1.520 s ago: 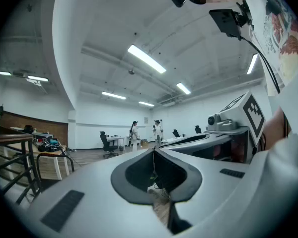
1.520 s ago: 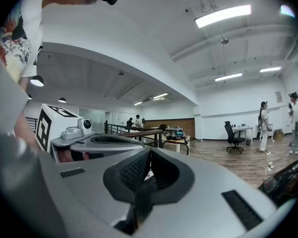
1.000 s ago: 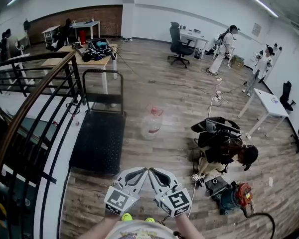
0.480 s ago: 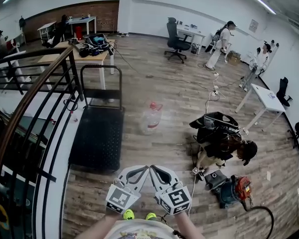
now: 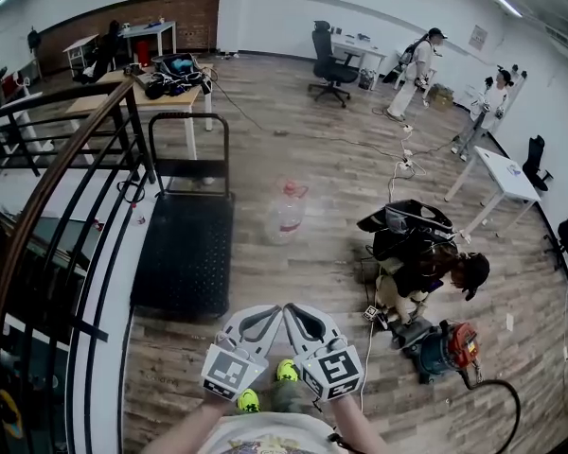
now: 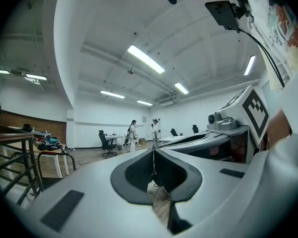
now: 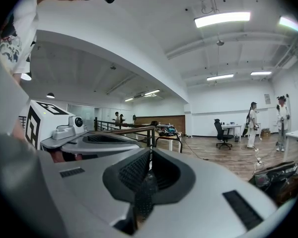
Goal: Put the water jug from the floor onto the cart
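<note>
Water jug [image 5: 286, 212] stands upright on the wood floor, just right of the flat cart [image 5: 185, 249], apart from it. My left gripper [image 5: 270, 315] and right gripper [image 5: 293, 313] are both closed on nothing, well short of it. A narrow pinch could slip off its smooth body (heavy, if full). Cables [image 5: 398, 173] and a crouching person [image 5: 426, 272] crowd the right; my path looks open.

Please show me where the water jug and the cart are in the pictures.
water jug [image 5: 286, 218], head view, on the middle of its clear body.
cart [image 5: 185, 253], head view, on the bare black deck.
</note>
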Demonstrator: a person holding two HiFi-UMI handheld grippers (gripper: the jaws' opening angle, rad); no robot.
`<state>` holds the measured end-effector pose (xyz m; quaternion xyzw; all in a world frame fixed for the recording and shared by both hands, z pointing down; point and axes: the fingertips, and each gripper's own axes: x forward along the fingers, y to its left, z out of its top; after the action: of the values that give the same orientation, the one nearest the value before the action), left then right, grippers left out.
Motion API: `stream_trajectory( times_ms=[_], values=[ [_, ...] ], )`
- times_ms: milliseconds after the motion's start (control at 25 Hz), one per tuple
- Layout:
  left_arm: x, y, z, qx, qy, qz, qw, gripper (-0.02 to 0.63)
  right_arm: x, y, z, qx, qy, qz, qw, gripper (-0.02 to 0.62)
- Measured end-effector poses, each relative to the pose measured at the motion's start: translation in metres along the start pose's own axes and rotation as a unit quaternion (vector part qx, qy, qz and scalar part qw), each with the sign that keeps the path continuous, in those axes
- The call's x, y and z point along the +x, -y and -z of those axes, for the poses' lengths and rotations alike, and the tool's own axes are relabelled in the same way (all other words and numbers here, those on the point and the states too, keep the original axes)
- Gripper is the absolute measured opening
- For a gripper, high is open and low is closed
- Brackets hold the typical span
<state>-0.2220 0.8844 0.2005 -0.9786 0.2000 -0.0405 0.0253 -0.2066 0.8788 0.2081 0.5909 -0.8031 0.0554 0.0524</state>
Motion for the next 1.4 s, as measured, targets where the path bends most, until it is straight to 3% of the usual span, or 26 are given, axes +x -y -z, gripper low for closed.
stream_trajectory(
  times_ms=[480, 1400],
  values=[
    [0.045, -0.033, -0.003, 0.012, -0.01, -0.025, 0.9996, 0.012, 0.036, 0.04, -0.004, 0.012, 0.007, -0.021, 1.0, 0.021],
    [0.262, -0.11, 0.011, 0.013, -0.04, -0.078, 0.9961, 0.012, 0.139, 0.246, 0.0, 0.01, -0.007, -0.08, 0.997, 0.021]
  ],
)
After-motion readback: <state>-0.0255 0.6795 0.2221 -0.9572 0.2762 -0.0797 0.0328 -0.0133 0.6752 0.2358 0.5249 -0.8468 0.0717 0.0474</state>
